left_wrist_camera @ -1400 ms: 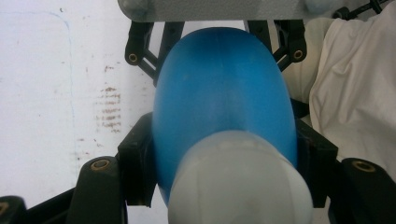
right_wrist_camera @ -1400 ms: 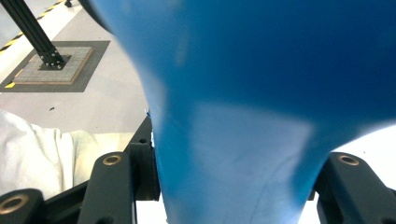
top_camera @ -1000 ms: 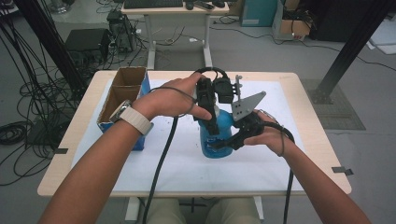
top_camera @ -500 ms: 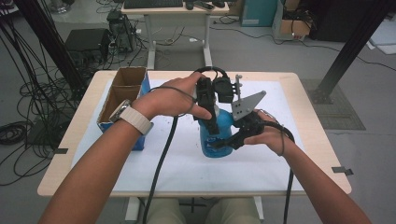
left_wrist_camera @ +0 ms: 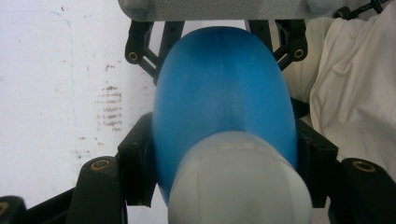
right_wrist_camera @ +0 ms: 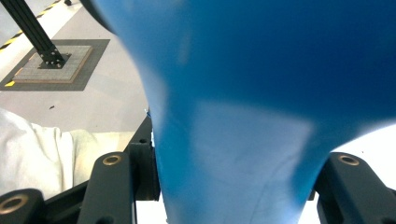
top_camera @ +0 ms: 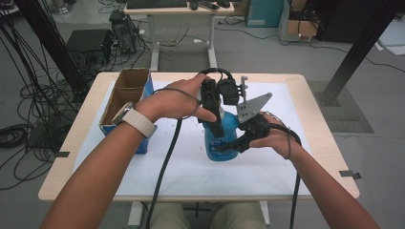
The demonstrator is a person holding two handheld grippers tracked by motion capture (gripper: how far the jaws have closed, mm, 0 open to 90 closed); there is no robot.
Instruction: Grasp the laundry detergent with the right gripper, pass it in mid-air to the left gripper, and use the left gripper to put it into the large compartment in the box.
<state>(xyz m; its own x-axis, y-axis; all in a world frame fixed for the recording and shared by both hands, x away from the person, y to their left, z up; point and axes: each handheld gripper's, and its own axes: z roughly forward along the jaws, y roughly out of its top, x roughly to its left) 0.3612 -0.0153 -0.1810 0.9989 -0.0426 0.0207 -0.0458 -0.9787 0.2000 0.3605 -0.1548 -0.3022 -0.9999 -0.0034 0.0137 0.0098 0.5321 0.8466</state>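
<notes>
Bottle (top_camera: pixel 224 138) upright on table (top_camera: pixel 315 167): your left gripper (top_camera: pixel 216 125) clamps top, right gripper (top_camera: pixel 234 143) clamps body, steadying it.

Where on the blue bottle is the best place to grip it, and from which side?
Probably at the narrow waist, from the side, as the right gripper does: the blue bottle stands upright and tapers there, so the jaws fit around it. The left gripper comes from above and clamps below the white cap.
</notes>
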